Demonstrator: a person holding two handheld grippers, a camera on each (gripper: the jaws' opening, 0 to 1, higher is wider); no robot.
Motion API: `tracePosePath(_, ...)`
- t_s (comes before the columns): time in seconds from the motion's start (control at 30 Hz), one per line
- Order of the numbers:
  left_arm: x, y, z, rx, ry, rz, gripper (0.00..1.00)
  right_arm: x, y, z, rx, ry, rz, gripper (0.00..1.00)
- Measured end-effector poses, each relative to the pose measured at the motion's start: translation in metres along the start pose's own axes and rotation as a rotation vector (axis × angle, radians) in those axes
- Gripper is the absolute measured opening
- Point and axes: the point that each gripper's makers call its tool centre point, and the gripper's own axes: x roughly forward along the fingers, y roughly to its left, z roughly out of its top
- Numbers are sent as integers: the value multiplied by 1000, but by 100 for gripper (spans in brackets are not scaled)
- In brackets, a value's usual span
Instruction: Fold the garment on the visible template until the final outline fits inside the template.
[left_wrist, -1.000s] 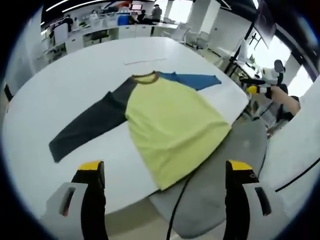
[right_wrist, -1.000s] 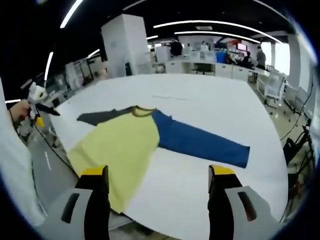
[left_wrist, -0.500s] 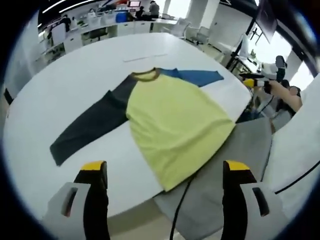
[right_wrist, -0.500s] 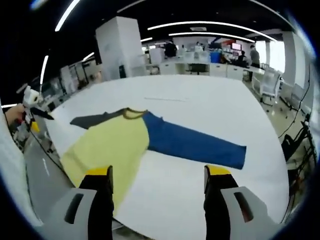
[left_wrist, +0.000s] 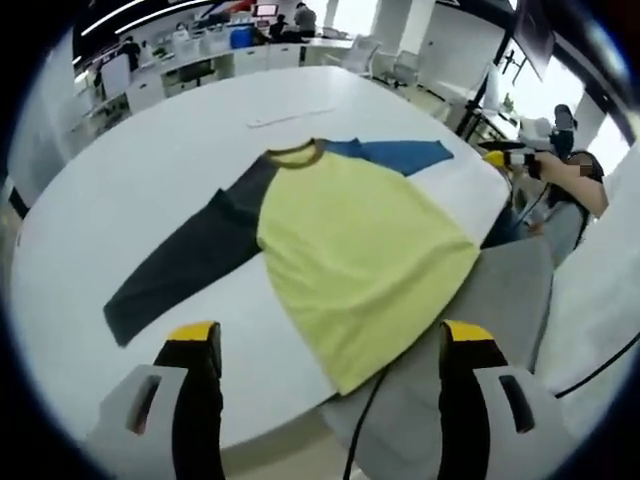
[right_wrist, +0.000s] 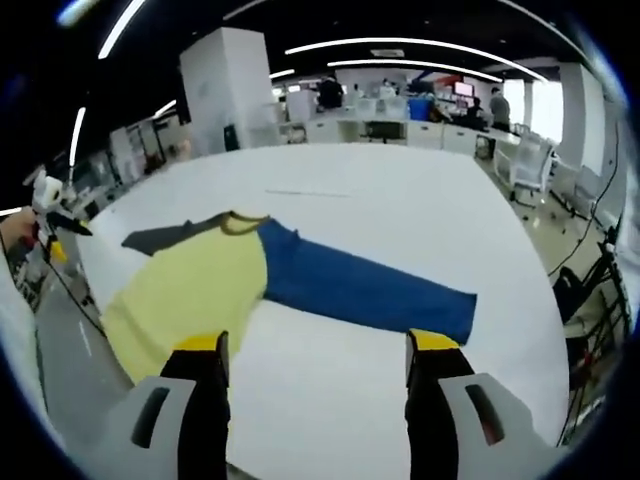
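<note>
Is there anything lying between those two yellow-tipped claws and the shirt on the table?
Nothing visible does. The left gripper and right gripper hang open above the white table, and only bare tabletop lies between them and the flat shirt.

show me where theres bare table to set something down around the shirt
Widest bare stretch: the white table beyond the collar, up to the thin strip. More lies between the blue sleeve and the right tongs, and outside the dark sleeve. Crowded: the near edge, where the yellow body overhangs a grey chair.
</note>
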Motion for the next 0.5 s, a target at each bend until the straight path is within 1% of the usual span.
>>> tracePosePath(0.13, 0, 4, 2, -3, 3, 3, 87, 4, -10, 1, 6, -3, -7, 70)
tracePosePath(0.27, 2, 6, 2, -42, -1, 1, 88, 8, -25, 1, 33, 2, -30, 68)
tracePosePath(0.37, 3, 7, 1, -48, -2, 4, 89, 11, -36, 2, 61, -3, -41, 66)
tracePosePath(0.5, 4, 8, 0, -57, 3, 11, 89, 15, -49, 0, 62, 15, -59, 66)
